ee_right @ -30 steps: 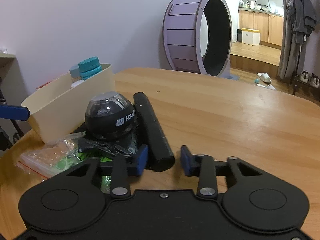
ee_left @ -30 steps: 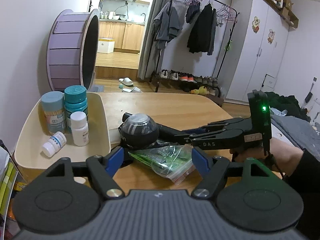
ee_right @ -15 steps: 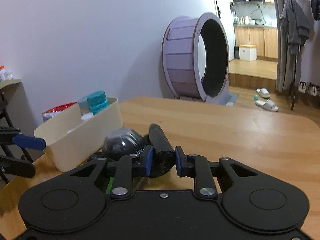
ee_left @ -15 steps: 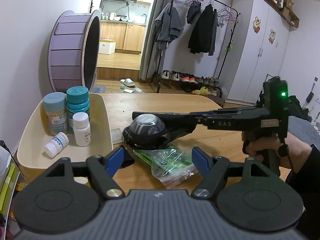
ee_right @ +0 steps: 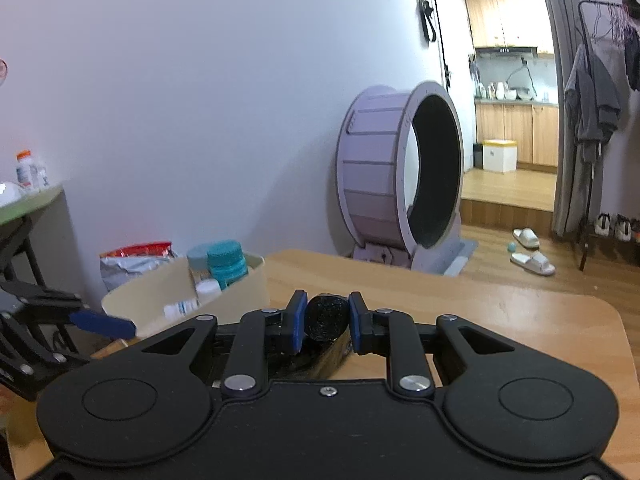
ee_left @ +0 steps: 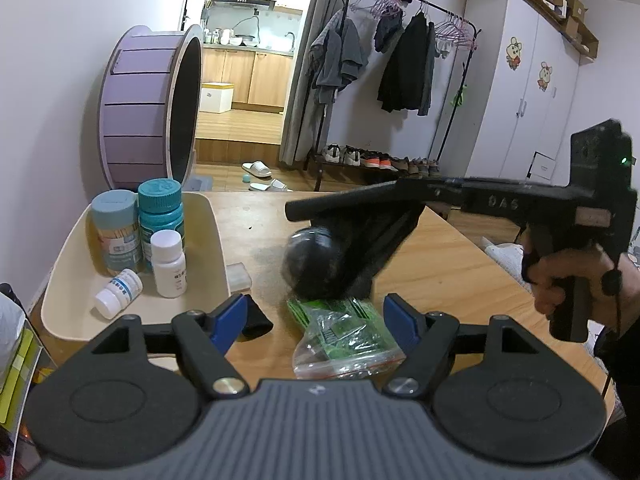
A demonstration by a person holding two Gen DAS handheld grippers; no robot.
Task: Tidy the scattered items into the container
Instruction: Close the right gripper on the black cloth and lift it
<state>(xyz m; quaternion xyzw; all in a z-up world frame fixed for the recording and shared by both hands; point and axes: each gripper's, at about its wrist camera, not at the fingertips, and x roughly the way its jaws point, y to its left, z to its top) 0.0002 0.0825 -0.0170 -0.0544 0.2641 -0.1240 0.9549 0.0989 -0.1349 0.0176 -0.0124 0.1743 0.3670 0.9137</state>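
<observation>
Black cylindrical handle is pinched between the blue pads of the right gripper, which is clamped on it; the attached gyro ball hangs below the fingers, blurred, lifted off the wooden table and just right of the cream container. Whether ball and handle are one piece cannot be told for sure. Directly beneath the ball, a clear zip bag with green contents is lying flat on the table. The left gripper is held wide open, nothing between its pads, with the bag lying between the fingers. Inside the container, two teal-capped bottles and a white bottle are standing upright; a smaller white bottle is lying on its side. A small translucent box is seen touching the container's right wall.
</observation>
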